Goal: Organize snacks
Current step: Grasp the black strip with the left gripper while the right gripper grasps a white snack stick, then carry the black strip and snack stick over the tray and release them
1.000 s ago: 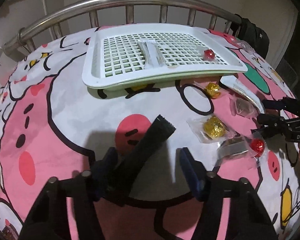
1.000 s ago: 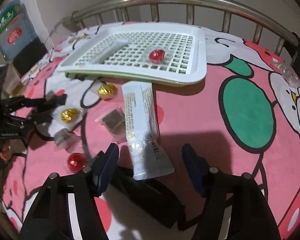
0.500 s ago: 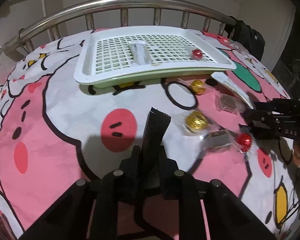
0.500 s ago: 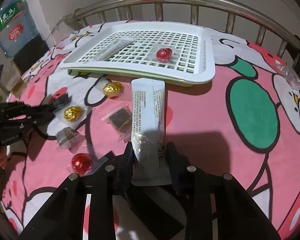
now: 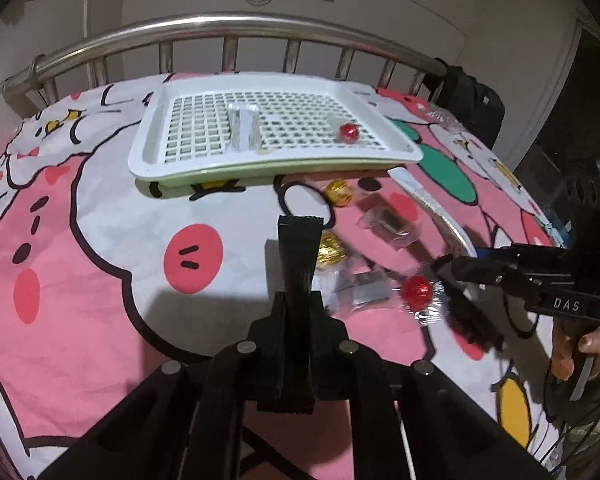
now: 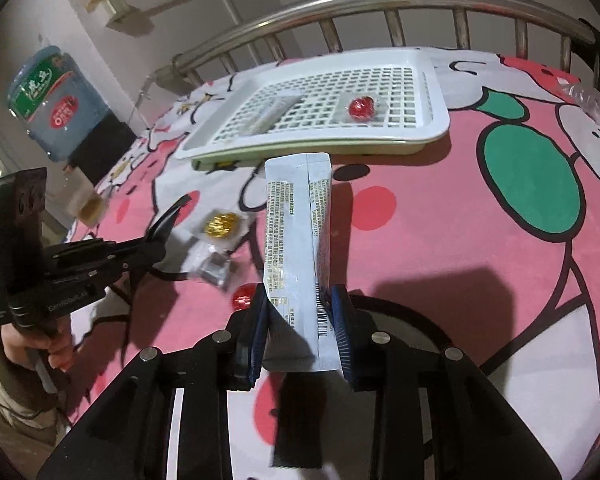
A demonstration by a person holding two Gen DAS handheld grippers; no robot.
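The right gripper (image 6: 300, 320) has its blue-padded fingers (image 6: 342, 332) pinching a long white snack packet (image 6: 296, 248), lifted off the bed and pointing toward the white perforated tray (image 6: 432, 92) near the headboard rail (image 6: 380, 0). That tray holds a red foil candy (image 6: 360, 107) and a silvery stick packet (image 6: 270, 114). The left gripper (image 5: 298, 320) has its fingers pressed together on a black strip (image 5: 298, 252) that stands up between them. Loose on the pink cartoon bedsheet (image 5: 100, 240), toward the bed's right edge, lie two gold foil candies (image 5: 337, 192), clear-wrapped dark squares (image 5: 388, 222) and another red foil candy (image 5: 418, 289).
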